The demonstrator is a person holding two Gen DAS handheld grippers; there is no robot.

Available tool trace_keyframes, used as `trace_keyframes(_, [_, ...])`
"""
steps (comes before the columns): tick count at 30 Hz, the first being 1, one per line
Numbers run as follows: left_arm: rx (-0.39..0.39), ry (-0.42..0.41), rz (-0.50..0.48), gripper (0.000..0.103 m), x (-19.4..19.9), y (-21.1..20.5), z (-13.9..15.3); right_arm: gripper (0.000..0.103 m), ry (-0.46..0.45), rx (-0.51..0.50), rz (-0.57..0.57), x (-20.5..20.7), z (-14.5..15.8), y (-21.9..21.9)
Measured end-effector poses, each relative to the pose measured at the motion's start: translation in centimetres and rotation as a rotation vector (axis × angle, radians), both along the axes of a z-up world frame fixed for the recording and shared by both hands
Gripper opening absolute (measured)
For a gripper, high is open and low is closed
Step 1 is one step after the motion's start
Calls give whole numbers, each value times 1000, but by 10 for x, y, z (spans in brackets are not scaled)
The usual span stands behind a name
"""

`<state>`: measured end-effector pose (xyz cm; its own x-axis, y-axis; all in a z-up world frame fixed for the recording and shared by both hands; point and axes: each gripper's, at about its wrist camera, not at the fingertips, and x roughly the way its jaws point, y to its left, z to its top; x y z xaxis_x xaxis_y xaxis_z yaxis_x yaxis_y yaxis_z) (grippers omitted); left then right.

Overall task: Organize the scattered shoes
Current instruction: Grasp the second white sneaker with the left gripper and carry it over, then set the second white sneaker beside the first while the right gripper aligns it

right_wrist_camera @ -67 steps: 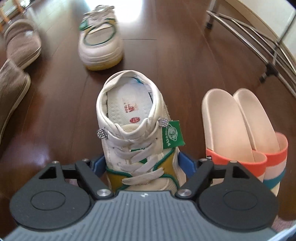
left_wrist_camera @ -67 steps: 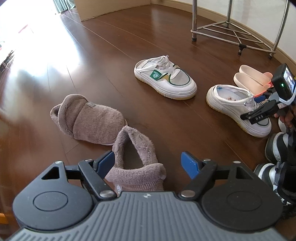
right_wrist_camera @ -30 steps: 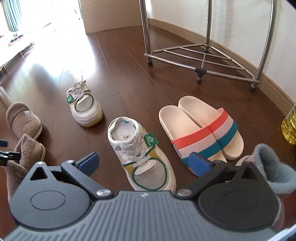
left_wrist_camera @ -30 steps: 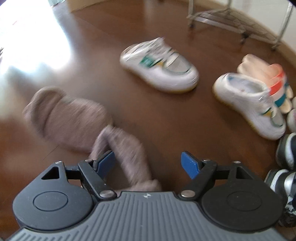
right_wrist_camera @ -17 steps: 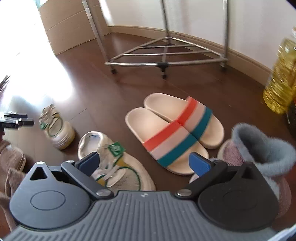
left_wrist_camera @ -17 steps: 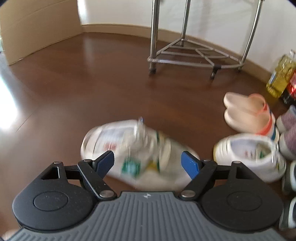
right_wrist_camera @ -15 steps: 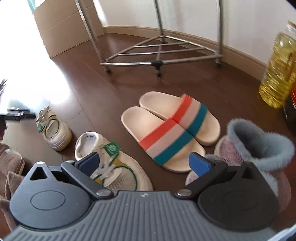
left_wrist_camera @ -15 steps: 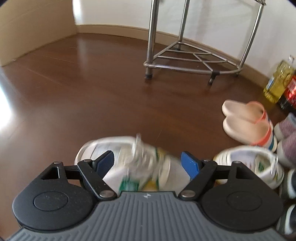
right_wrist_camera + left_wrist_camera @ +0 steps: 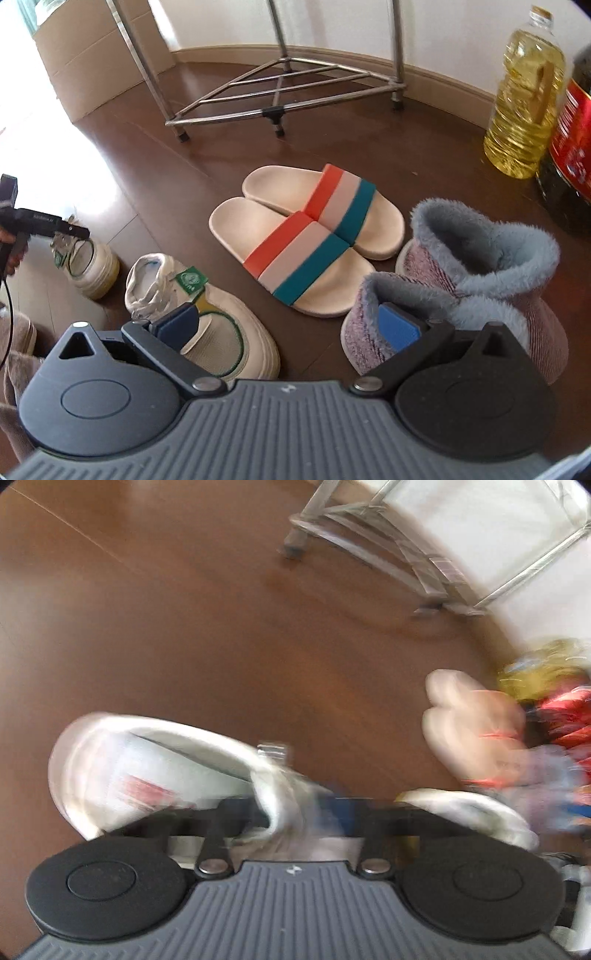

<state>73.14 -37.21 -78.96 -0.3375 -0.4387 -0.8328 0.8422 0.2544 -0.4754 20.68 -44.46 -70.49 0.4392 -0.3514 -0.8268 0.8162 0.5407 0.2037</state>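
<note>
In the left wrist view, badly smeared by motion, the left claw (image 9: 295,812) has its jaws drawn close together on the collar of a white sneaker (image 9: 147,771), which lies on the wooden floor (image 9: 184,627) with its opening facing the camera; the grip seems to be on the inner edge of the opening, though the blur leaves the exact contact unclear. A second white sneaker (image 9: 469,812) shows just to the right, with pale slides (image 9: 476,723) beyond it and a metal rack (image 9: 388,554) by the wall. In the right wrist view the right claw (image 9: 288,325) hangs with its jaws spread wide and nothing between them, above the gap between a white sneaker with green trim (image 9: 207,317) and a pair of fuzzy boots (image 9: 480,288). The striped slides (image 9: 306,236) sit side by side just behind, near the rack (image 9: 280,88). At the left edge the other claw (image 9: 70,230) reaches over the far sneaker (image 9: 92,266), which sits apart from its mate. An oil bottle (image 9: 524,99) and a dark bottle (image 9: 570,140) stand at the right by the wall, and a brown slipper (image 9: 14,354) peeks in at lower left.
</note>
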Motion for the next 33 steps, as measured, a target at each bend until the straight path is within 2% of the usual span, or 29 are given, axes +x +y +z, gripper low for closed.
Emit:
trace_keyframes(2, [-6, -33, -134, 14, -18, 10, 11, 102, -6, -29, 44, 5, 4, 6])
trace_keyframes(4, [15, -32, -192, 13, -38, 22, 18, 102, -7, -46, 71, 9, 7, 10])
trace_keyframes(6, [67, -8, -141, 10, -65, 40, 24, 102, -9, -59, 89, 12, 9, 14])
trace_keyframes(7, [93, 24, -85, 8, -74, 49, 27, 102, -10, -66, 98, 14, 10, 16])
trace_keyframes(11, [145, 123, 26, 8, -114, 59, 23, 102, -32, -70, 105, 15, 11, 21])
trace_keyframes(14, [148, 207, 3, 12, -160, 56, 15, 102, -59, -48, 96, 15, 8, 25])
trace_keyframes(17, [147, 243, -50, 16, -202, 46, 6, 102, -79, -14, 111, 14, 2, 32])
trace_keyframes(18, [152, 234, -52, 17, -205, 44, 6, 102, -75, -11, 129, 15, 2, 36])
trace_keyframes(19, [157, 202, -58, 18, -212, 43, 10, 102, -68, -16, 162, 17, 1, 42])
trace_keyframes(21, [132, 117, -61, 33, -222, 46, 30, 102, -46, -46, 261, 24, 2, 56])
trace_keyframes(22, [94, 85, -38, 51, -222, 54, 46, 102, -31, -60, 314, 29, 2, 63])
trace_keyframes(23, [56, 54, -16, 64, -222, 61, 62, 102, -21, -68, 347, 33, 2, 68])
trace_keyframes(24, [29, 28, 2, 68, -221, 68, 74, 102, -7, -76, 393, 38, 0, 75])
trace_keyframes(27, [51, -78, 60, 69, -207, 92, 89, 102, 44, -75, 600, 67, -11, 107])
trace_keyframes(29, [107, -99, 120, 69, -192, 108, 79, 102, 71, -47, 688, 83, -19, 120])
trace_keyframes(31, [155, -49, 170, 69, -182, 117, 65, 102, 121, -51, 751, 98, -27, 133])
trace_keyframes(33, [190, 42, 256, 68, -174, 123, 40, 101, 240, -92, 850, 123, -43, 158])
